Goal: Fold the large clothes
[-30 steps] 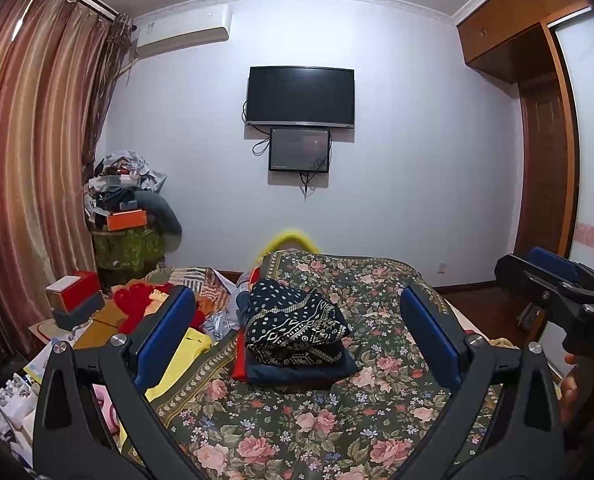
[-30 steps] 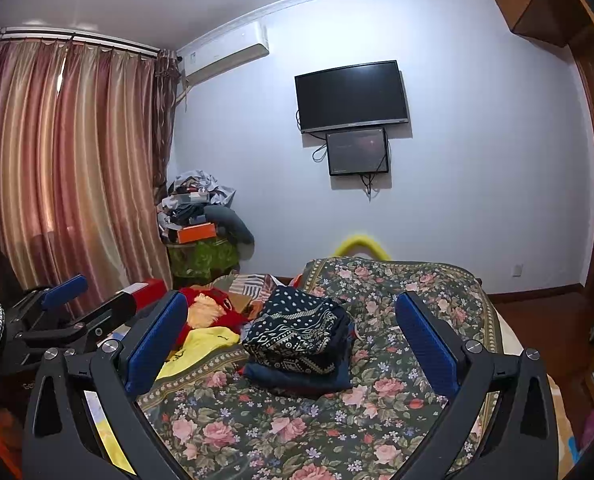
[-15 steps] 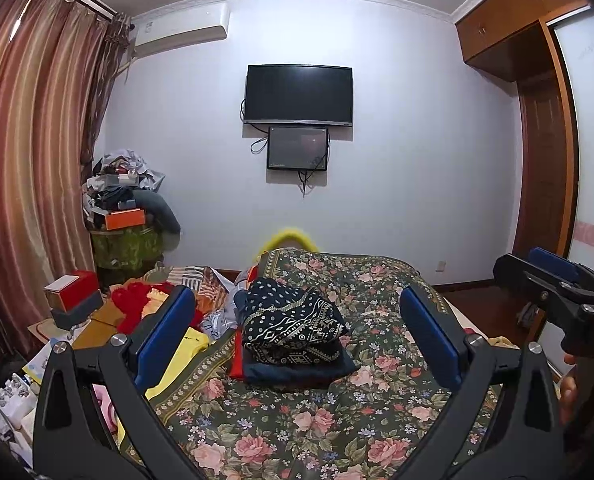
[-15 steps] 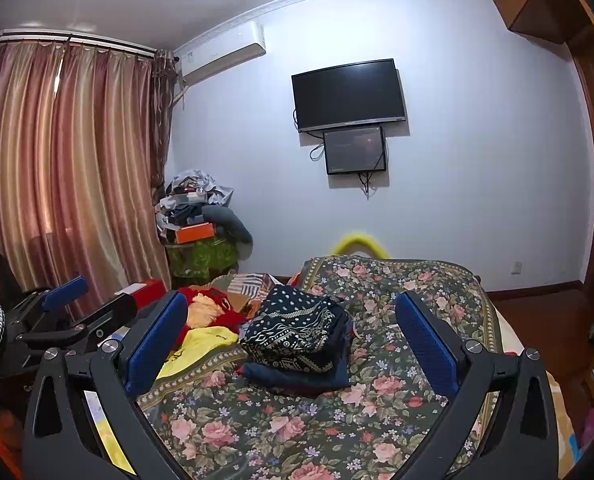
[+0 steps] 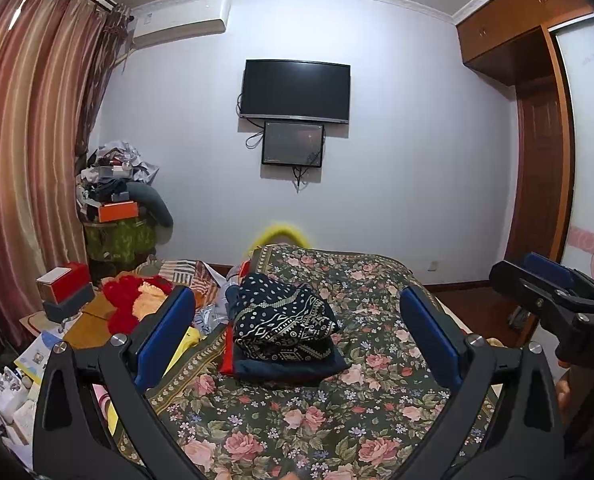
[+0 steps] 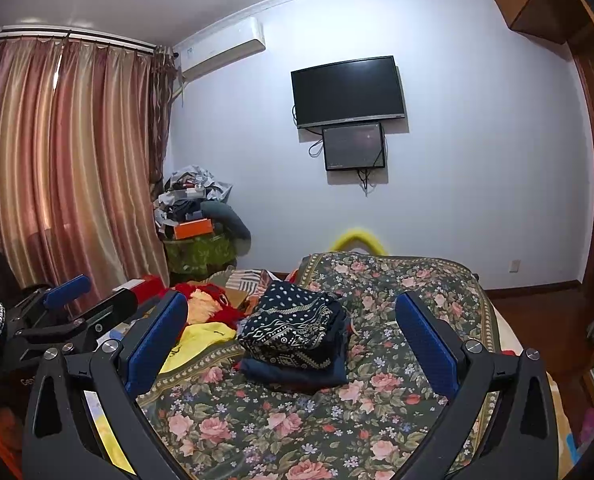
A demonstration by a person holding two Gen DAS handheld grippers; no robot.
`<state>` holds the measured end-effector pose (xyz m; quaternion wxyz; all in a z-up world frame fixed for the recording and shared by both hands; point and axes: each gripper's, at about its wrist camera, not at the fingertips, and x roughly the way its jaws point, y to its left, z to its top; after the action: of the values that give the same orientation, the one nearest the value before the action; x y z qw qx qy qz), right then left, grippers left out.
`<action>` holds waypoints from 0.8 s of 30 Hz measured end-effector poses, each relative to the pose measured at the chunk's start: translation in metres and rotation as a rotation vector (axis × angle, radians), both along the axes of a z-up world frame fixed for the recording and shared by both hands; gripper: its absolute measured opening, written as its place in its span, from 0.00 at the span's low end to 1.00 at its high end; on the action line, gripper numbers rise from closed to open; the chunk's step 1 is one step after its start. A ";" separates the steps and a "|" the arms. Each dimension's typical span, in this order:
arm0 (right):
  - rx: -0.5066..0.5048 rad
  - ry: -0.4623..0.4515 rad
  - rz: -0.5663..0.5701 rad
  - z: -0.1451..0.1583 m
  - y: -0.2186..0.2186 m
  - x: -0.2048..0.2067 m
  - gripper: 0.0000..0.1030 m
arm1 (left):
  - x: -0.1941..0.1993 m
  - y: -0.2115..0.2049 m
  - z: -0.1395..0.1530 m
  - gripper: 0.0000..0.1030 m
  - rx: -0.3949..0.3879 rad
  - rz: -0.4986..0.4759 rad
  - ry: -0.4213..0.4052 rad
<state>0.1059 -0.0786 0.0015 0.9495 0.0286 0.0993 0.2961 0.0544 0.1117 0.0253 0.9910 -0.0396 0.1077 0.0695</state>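
Observation:
A stack of folded clothes (image 5: 283, 330), dark navy with white dots and patterns on top, lies on the floral bedspread (image 5: 297, 420); it also shows in the right wrist view (image 6: 295, 334). My left gripper (image 5: 297, 336) is open and empty, held above the bed short of the stack. My right gripper (image 6: 291, 336) is open and empty too, at a similar height. The right gripper shows at the right edge of the left wrist view (image 5: 553, 296). The left gripper shows at the left edge of the right wrist view (image 6: 73, 312).
Unfolded red and yellow clothes (image 5: 137, 304) lie heaped left of the bed, with boxes (image 5: 63, 288) beside them. A cluttered stand (image 5: 115, 216) sits by the curtain (image 5: 25, 168). A TV (image 5: 296, 92) hangs on the far wall. A wooden wardrobe (image 5: 541, 160) is at right.
Both views have shifted only slightly; the stack sits a touch further left in frame. The jaws stay open and nothing was picked up.

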 end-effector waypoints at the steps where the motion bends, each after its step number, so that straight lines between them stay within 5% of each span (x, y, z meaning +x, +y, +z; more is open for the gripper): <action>1: -0.001 0.000 -0.001 0.000 0.000 0.000 1.00 | 0.001 -0.001 0.000 1.00 0.001 -0.007 0.002; 24: -0.005 0.010 -0.005 -0.001 -0.003 0.005 1.00 | 0.003 -0.001 -0.004 1.00 -0.002 -0.030 0.020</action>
<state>0.1106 -0.0815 0.0005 0.9498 0.0279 0.1046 0.2936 0.0578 0.1109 0.0215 0.9907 -0.0381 0.1182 0.0552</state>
